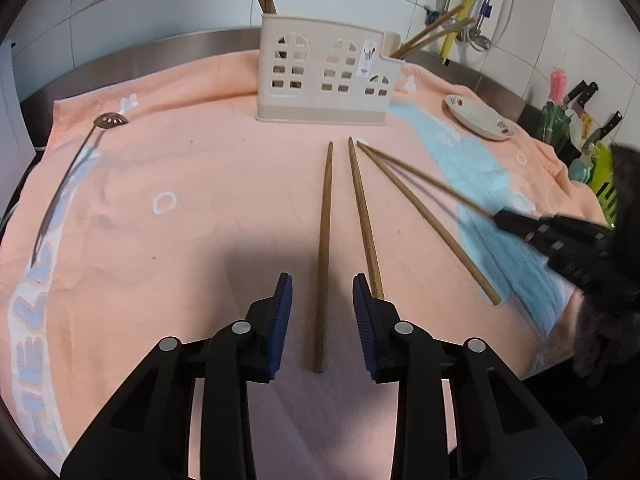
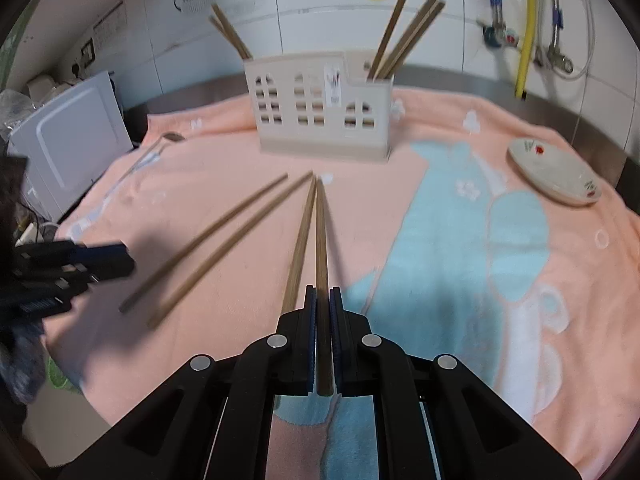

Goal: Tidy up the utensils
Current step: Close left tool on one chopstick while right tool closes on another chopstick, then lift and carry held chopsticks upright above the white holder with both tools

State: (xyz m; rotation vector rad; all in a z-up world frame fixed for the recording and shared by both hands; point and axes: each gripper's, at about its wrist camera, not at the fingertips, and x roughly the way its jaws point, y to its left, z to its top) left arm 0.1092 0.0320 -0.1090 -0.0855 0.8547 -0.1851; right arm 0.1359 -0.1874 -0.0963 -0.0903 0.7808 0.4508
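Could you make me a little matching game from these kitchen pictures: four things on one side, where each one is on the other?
1. slotted spoon
2. small plate
3. utensil holder
4. right gripper

A. shut on a chopstick
B. far edge of the towel, middle
C. lying at the towel's left side
D. on the towel's right side

Pairs: 1-C, 2-D, 3-B, 4-A

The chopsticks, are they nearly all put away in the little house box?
Partly. Several chopsticks already stand in the holder. The right tool is shut on one chopstick. The left tool straddles another, not gripping. Two more chopsticks and a slotted spoon lie on the towel.
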